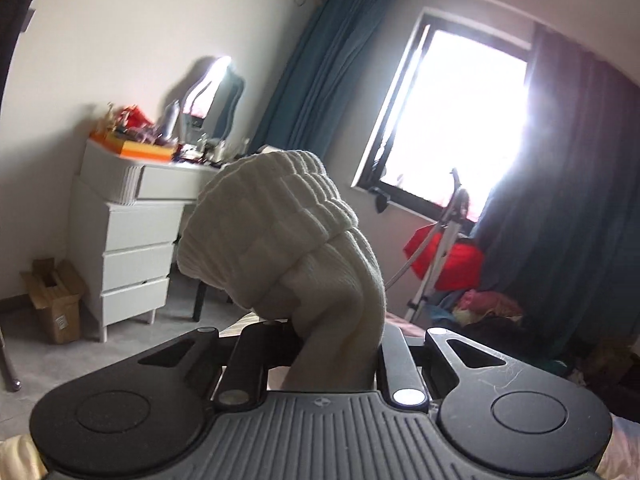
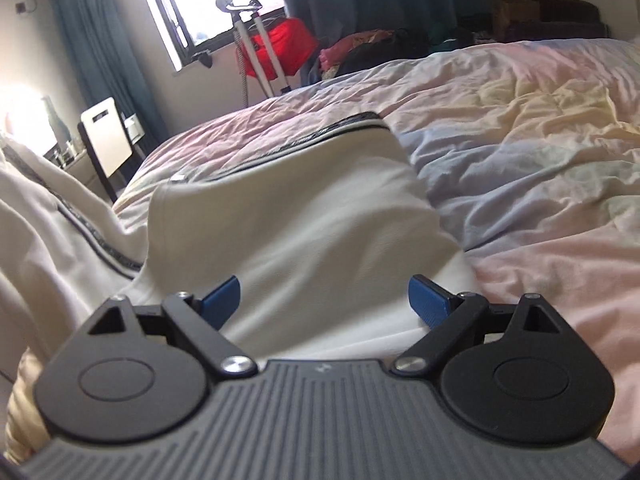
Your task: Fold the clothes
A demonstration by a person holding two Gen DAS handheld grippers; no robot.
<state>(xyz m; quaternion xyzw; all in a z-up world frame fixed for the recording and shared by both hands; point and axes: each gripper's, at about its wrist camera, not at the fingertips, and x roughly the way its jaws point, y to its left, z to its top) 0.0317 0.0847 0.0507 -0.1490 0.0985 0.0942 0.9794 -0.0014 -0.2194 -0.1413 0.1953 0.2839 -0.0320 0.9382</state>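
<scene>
Between the fingers of the left gripper (image 1: 336,344), a ribbed cream cuff (image 1: 280,232) of the garment is clamped and held raised, bunched just ahead of the jaws. Beneath the right gripper (image 2: 326,298), whose blue fingertips (image 2: 428,300) are spread wide apart, the white garment (image 2: 304,216) is laid on the rumpled pastel duvet (image 2: 520,140), nothing being gripped.

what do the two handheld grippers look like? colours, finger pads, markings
Both look like the same build: matte black linkage arms on round black pivot housings, silver screw heads at the joints, and a grey ribbed centre plate with a small round mark. The right gripper has blue fingertips. The left gripper's tips are hidden. No cables, hands or sleeves are visible.
</scene>
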